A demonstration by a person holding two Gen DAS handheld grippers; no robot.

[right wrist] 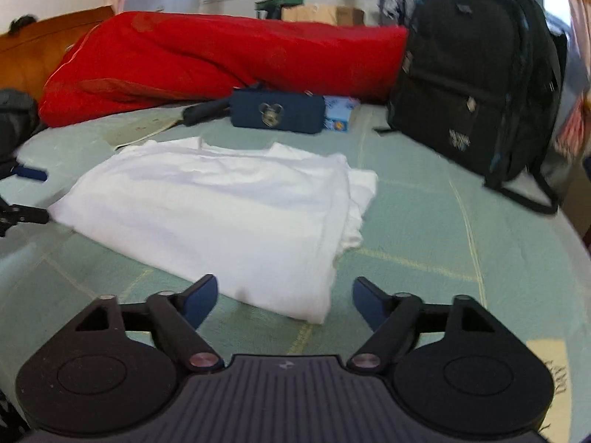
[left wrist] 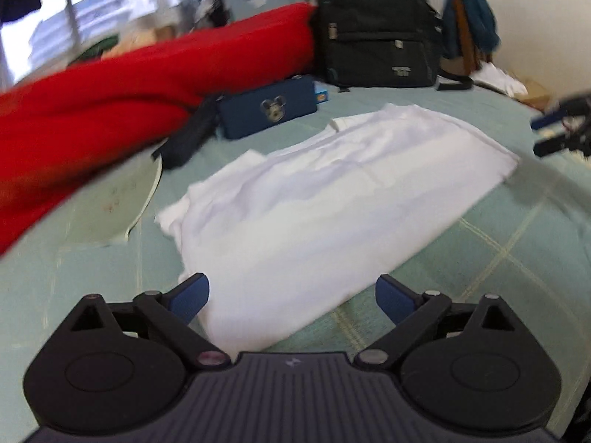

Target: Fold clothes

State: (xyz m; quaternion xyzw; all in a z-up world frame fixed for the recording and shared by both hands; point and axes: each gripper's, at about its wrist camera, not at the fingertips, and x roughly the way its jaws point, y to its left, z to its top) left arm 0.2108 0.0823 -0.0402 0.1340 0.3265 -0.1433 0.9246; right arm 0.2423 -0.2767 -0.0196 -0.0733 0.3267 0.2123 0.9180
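A white garment [left wrist: 325,199] lies folded flat on the pale green bed cover [left wrist: 498,258]. It also shows in the right wrist view [right wrist: 236,206]. My left gripper [left wrist: 291,295] is open and empty, just above the garment's near corner. My right gripper [right wrist: 284,297] is open and empty, just short of the garment's near corner. The right gripper also shows at the far right of the left wrist view [left wrist: 557,129]. The left gripper shows at the left edge of the right wrist view [right wrist: 22,193].
A red quilt [left wrist: 122,110] lies along the back left. A black backpack [left wrist: 373,26] stands at the back. A dark blue pouch [left wrist: 269,110] with a mouse emblem and a black folded umbrella [left wrist: 188,136] lie beyond the garment. A small blue box [right wrist: 340,112] sits beside the pouch.
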